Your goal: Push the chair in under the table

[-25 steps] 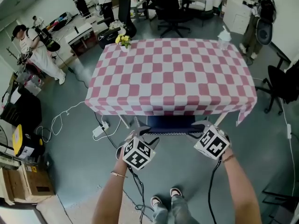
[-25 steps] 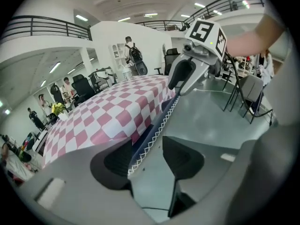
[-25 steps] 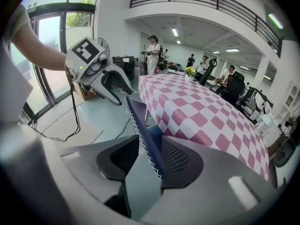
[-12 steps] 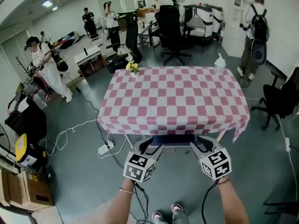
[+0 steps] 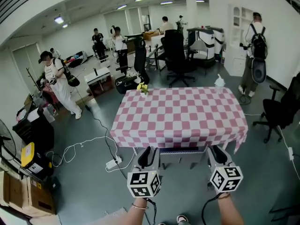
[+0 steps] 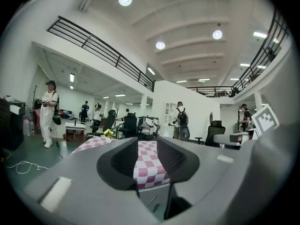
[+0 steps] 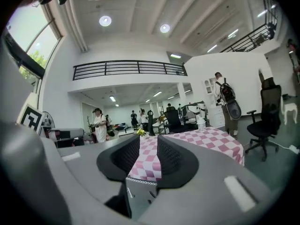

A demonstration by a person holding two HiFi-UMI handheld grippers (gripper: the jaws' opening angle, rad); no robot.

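The room is a big hall with a grey floor point(image 5: 84, 172), and people stand far off at the back. In the middle stands the table point(image 5: 180, 114) with a pink and white checked cloth.

The chair point(image 5: 182, 152) is under the near side of the table. Only a dark bit of it and some legs peek out below the cloth. So I think the pushing is done, or almost done. Maybe one last little shove is left, but I cannot tell if the chair is all the way in.

The left gripper point(image 5: 149, 151) and the right gripper point(image 5: 215, 150) are in front of the table, not touching the chair. Their jaws have just been closing a little. A gap shows in each, and nothing is between them.

Small yellow flowers point(image 5: 142, 87) sit on a far corner of the table.
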